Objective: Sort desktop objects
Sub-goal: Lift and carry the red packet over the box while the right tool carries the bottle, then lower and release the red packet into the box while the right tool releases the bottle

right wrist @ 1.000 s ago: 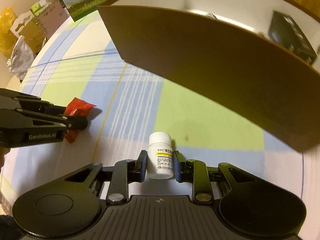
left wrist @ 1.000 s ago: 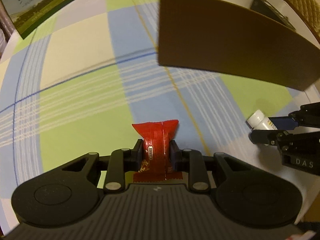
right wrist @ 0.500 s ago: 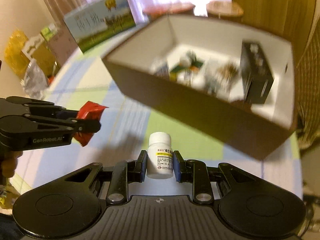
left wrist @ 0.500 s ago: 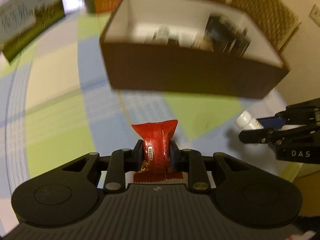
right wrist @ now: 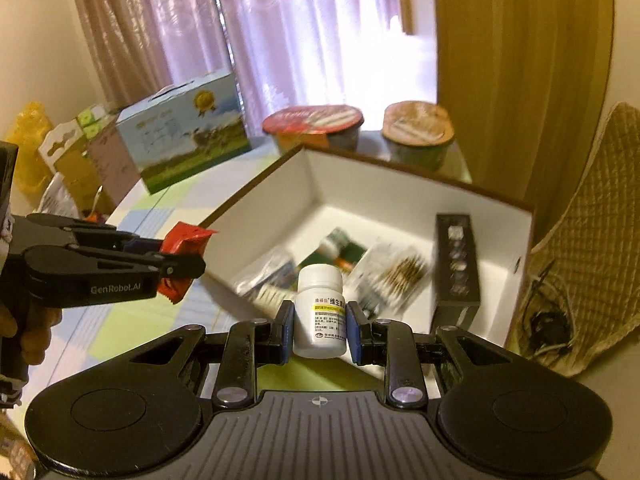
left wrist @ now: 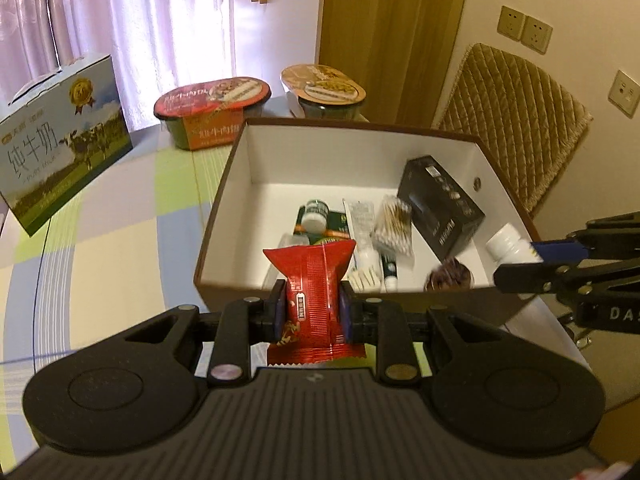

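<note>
Your left hand-held gripper is clamped on a red snack packet, its pads pressing the wrapper's sides so the packet stands upright between them, raised off the surface just in front of the near wall of the brown cardboard box. Your right hand-held gripper is closed around a white pill bottle, cap up and label facing the camera, also held in the air at the box's near edge. In the left wrist view the bottle sits over the box's right near corner.

Inside the white-lined box lie a black carton leaning against the right wall, a clear bag of cotton swabs, a small green-capped bottle on a green card, and a few sachets and tubes that are too blurred to name.

Beyond the box, on the checked tablecloth, stand a red-lidded instant meal tub and a brown-lidded one beside it. A milk carton case stands to the left. A quilted chair back rises behind the box on the right, and curtains hang at the far side.
</note>
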`<state>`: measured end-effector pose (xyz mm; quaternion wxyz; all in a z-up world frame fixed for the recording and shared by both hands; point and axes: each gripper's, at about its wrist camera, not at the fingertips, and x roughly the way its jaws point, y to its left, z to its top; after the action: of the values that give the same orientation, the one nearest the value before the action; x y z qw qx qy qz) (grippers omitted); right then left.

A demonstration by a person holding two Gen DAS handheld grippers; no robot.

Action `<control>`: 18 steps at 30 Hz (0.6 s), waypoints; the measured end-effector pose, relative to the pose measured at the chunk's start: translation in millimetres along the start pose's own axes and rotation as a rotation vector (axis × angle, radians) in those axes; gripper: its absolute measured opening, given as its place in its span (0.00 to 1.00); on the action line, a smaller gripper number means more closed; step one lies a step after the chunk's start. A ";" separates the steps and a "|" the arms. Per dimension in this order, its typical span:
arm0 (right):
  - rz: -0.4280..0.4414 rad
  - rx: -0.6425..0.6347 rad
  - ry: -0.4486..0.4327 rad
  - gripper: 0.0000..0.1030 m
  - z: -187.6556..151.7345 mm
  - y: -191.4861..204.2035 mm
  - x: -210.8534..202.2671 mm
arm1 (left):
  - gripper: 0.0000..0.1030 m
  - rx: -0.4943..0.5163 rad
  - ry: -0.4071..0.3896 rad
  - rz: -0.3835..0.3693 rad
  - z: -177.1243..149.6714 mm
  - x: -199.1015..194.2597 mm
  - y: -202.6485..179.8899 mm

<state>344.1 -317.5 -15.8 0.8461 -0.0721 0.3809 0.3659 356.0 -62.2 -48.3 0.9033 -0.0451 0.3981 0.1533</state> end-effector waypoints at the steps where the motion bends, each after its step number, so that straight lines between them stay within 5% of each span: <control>1: -0.004 0.000 -0.003 0.23 2.6 -1.6 1.4 | 0.21 0.004 -0.004 0.006 3.0 3.4 -0.4; 18: -0.035 0.023 0.048 0.23 27.1 -33.4 63.8 | 0.21 0.056 0.012 0.051 42.7 55.1 6.4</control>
<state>410.9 -294.7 -46.6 0.8438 -0.0780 0.4037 0.3448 419.1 -34.1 -59.5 0.8977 -0.0105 0.4085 0.1647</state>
